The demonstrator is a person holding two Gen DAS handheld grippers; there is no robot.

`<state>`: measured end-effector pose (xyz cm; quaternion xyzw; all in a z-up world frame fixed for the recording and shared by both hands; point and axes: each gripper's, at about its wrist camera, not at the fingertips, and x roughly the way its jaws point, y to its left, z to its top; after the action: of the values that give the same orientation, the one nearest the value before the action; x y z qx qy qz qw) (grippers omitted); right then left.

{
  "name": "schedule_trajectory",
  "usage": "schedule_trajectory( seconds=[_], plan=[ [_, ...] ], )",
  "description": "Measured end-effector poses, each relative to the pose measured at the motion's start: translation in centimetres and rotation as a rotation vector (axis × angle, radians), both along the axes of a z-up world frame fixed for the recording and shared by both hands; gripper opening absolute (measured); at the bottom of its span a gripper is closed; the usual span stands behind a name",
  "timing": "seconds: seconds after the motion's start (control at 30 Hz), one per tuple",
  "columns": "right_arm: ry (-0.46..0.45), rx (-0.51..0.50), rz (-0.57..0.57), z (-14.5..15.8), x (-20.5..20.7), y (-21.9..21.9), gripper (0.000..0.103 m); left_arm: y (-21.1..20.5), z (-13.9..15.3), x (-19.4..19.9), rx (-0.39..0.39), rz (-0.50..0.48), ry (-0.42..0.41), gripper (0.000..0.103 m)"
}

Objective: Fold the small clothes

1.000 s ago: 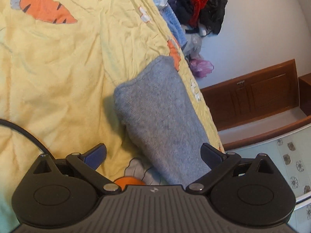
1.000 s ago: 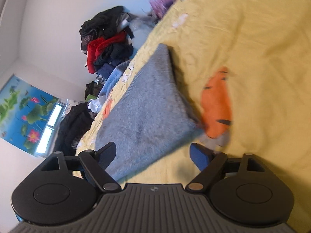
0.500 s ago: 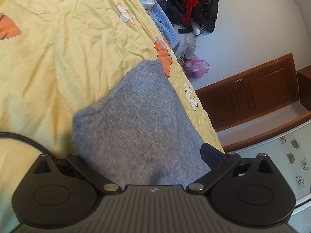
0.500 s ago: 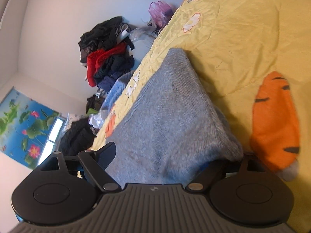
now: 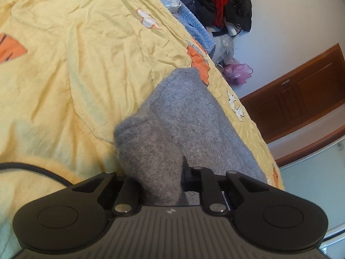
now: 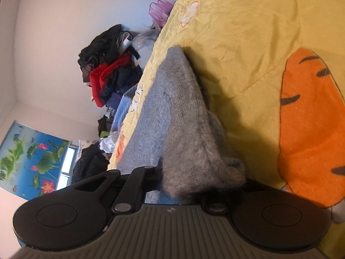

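On the yellow bedspread (image 5: 64, 69), the grey knit garment (image 5: 189, 116) is pinched at its near corners by the closing left gripper (image 5: 160, 181) and the fully closed right gripper (image 6: 183, 183); bedspread fabric caught underneath could be dragged along.

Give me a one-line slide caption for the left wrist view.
Left claw closing on the near edge of a grey knit garment lying on a yellow carrot-print bedspread, clothes pile beyond.

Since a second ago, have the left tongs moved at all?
Yes. The left tongs slid forward over the grey garment, toward the wooden cabinet side of the yellow bedsheet, and their jaws are closing on the garment's near corner.
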<state>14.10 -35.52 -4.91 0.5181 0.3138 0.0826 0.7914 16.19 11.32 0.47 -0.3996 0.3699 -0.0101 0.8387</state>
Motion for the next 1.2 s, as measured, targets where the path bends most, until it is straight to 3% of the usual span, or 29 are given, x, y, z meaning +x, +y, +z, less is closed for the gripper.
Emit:
schedule_trajectory(
  seconds=[0.07,0.17,0.37,0.47,0.7,0.8,0.87,0.9,0.93,1.0,1.03,1.07,1.2],
  plan=[
    [-0.024,-0.049,0.018,1.2,0.0,0.4,0.017,-0.3,1.2,-0.2,0.039,-0.001,-0.014,0.012],
    [-0.081,-0.064,0.035,3.6,-0.3,0.6,0.017,-0.2,3.5,-1.2,0.021,-0.014,-0.063,0.011],
    [-0.164,-0.013,0.099,7.0,-4.1,-0.1,0.015,0.6,6.6,-6.3,0.004,-0.069,-0.122,0.011],
    [-0.156,0.024,0.138,6.8,-8.1,-0.7,0.015,1.4,6.3,-10.6,0.007,-0.1,-0.121,0.011],
    [-0.08,0.124,0.157,4.2,-18.8,-1.2,0.015,3.8,2.0,-19.9,-0.062,-0.085,-0.005,0.011],
    [-0.046,0.124,0.141,2.7,-20.7,-1.4,0.02,4.0,0.6,-21.0,-0.003,-0.107,-0.005,0.015],
    [-0.013,0.1,0.131,2.1,-21.2,-1.5,0.034,3.9,0.3,-20.9,0.043,-0.129,0.003,0.018],
    [0.004,0.057,0.127,2.3,-21.3,-1.6,0.05,3.9,0.4,-21.1,0.058,-0.121,-0.003,0.024],
    [0.002,0.029,0.12,2.7,-21.4,-1.6,0.055,4.1,0.7,-21.5,0.067,-0.119,-0.016,0.027],
    [-0.035,0.01,0.113,3.6,-21.9,-2.1,0.055,4.4,1.4,-22.0,0.126,-0.106,-0.026,0.055],
    [-0.039,-0.008,0.104,3.9,-22.0,-2.5,0.055,4.8,1.9,-22.1,0.154,-0.088,-0.033,0.063],
    [-0.045,-0.043,0.089,4.4,-22.0,-3.0,0.055,5.2,2.5,-22.5,0.191,-0.052,-0.046,0.067],
    [-0.105,-0.318,0.05,7.9,-20.8,-3.8,0.055,6.9,6.8,-23.8,0.396,0.163,-0.15,0.068]
  ],
)
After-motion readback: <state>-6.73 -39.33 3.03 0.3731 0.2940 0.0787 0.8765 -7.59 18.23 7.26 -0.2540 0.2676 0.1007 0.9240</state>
